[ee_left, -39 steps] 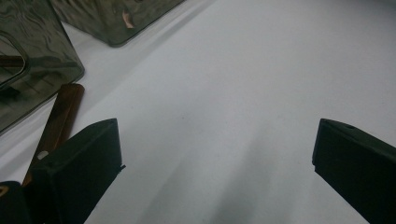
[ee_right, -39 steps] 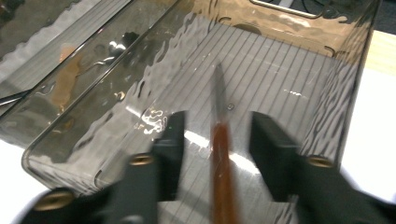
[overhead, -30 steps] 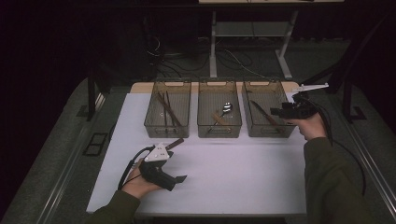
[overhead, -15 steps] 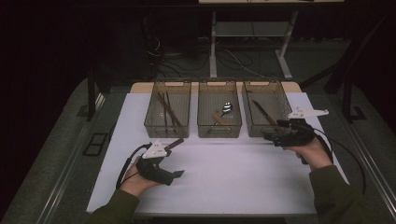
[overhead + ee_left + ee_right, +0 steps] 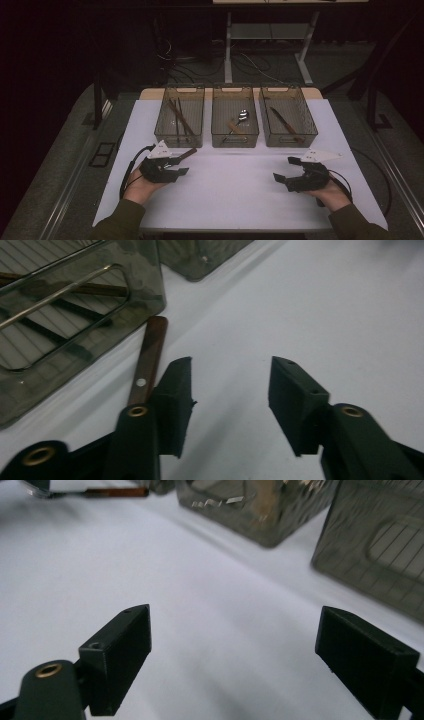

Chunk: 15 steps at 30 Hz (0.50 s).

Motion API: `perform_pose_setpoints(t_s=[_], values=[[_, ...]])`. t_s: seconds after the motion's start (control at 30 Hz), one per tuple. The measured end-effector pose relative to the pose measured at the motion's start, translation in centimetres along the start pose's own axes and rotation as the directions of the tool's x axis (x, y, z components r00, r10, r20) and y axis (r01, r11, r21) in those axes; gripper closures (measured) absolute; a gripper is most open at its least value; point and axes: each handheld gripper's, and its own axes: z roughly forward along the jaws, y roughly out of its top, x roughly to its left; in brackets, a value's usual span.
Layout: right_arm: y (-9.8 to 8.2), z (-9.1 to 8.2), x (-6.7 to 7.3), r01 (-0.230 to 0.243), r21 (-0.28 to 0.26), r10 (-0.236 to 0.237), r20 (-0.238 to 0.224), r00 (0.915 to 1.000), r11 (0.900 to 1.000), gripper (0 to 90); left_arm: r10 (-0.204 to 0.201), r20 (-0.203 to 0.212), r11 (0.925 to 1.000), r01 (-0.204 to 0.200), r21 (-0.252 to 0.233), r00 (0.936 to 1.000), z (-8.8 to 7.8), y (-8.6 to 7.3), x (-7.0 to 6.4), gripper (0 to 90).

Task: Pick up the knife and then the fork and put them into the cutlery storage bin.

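A brown wooden-handled utensil (image 5: 187,153) lies on the white mat (image 5: 235,200) just in front of the left bin (image 5: 179,142). My left gripper (image 5: 182,164) rests beside it. In the left gripper view the handle (image 5: 150,352) lies outside the left jaw, and the left gripper (image 5: 230,375) is open with only bare mat between its jaws, which have just been closing. My right gripper (image 5: 284,169) hovers low over the mat's right part. That right gripper (image 5: 235,625) is open and holds nothing, its jaws having just been opening wider.
Three smoky plastic bins stand in a row at the back of the mat. The left one holds brown sticks (image 5: 180,117), the middle bin (image 5: 235,141) a spoon (image 5: 243,115), the right bin (image 5: 290,141) a knife (image 5: 282,122). A cable trails from each gripper.
My right hand came down from the right bin to the near right part of the mat. The left gripper edged towards the bins and its jaws narrowed. The wooden-handled utensil stayed put.
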Motion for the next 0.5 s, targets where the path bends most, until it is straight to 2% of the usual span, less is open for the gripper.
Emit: perform_pose_setpoints(t_s=[0.2,0.3,0.4,0.5], values=[[-1.0,-0.4,0.5,-0.008,-0.009,0.008,0.008,0.9999,1.0,13.9,-0.021,-0.03,0.9996,0.021,0.018,0.9993,0.5,0.5,2.0,69.1],[-1.4,-0.7,0.6,-0.014,-0.007,0.015,0.005,0.9999,1.0,13.8,-0.052,-0.045,0.9984,0.053,0.022,0.9976,1.2,0.4,3.1,69.4],[-1.6,-0.6,0.6,-0.014,-0.003,0.014,0.008,0.9999,1.0,13.9,-0.049,-0.051,0.9973,0.052,0.052,0.9975,1.8,0.2,3.9,67.9],[-1.6,-0.7,0.6,-0.011,-0.006,0.011,0.009,0.9999,1.0,13.8,-0.056,-0.05,0.9963,0.059,0.063,0.9972,1.5,-0.3,4.3,68.0]])
